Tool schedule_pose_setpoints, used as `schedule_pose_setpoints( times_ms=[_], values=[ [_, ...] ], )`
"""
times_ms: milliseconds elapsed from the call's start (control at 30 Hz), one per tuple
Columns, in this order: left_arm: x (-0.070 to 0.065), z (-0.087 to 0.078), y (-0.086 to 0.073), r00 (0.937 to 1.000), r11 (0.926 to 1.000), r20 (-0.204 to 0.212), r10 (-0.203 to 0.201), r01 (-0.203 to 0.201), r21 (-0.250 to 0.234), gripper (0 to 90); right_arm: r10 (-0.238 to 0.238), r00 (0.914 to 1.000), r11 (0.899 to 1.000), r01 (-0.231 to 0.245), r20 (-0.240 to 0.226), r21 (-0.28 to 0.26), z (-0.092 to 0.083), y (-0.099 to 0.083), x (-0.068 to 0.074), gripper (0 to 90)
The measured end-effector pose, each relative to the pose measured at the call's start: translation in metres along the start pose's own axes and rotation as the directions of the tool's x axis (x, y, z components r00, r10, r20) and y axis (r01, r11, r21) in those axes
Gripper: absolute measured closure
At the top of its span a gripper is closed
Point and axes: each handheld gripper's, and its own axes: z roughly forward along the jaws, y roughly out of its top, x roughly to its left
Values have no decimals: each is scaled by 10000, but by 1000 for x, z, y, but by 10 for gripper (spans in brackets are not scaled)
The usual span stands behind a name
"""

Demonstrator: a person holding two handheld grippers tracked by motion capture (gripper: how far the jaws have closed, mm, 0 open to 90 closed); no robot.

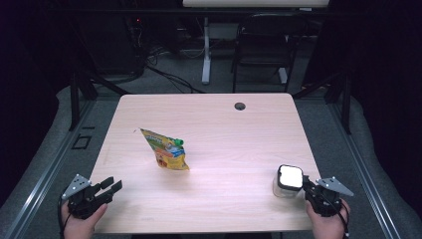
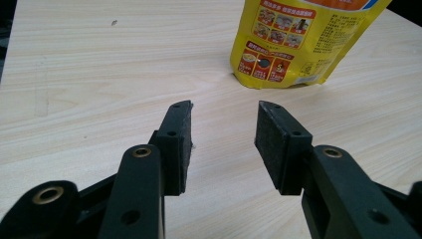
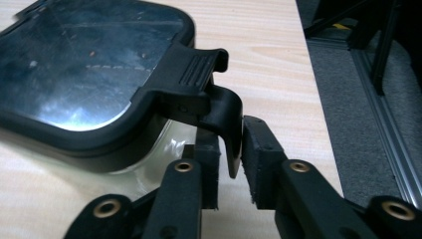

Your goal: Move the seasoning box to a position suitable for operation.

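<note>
High view: the jar (image 1: 287,181) stands at the table's (image 1: 214,119) near right corner, the right gripper (image 1: 309,187) touching its right side. The yellow pouch (image 1: 165,150) stands well to the jar's left, the left gripper (image 1: 110,185) nearer to it.

Left gripper view: the jaws gape wide on nothing, the pouch (image 2: 298,40) ahead.

Right gripper view: the narrowed jaws pinch the lid's latch tab (image 3: 226,119), which hangs down the jar's near side.

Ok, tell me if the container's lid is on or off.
On. The black-rimmed lid sits flat over the clear container, and the right gripper has its jaws at the lid's latch.
</note>
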Motion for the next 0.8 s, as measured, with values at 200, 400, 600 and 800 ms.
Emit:
schedule_pose_setpoints(
  times_ms=[200,400,600,800],
  values=[
    [1,2,0,9999,9999,100,29,-31,114,583,355,9993,9993,-353,-136,139,3,11,11,862],
    [1,0,0,9999,9999,89,70,-71,91,584,226,9988,9996,-218,-440,168,11,18,30,865],
    [3,1,-1,10000,9999,59,-52,52,122,584,65,9958,9998,-48,-908,190,15,24,53,870],
    [1,1,0,9999,9999,73,74,-75,115,584,-179,9896,9998,189,-1430,52,20,29,80,870]
  ],
)
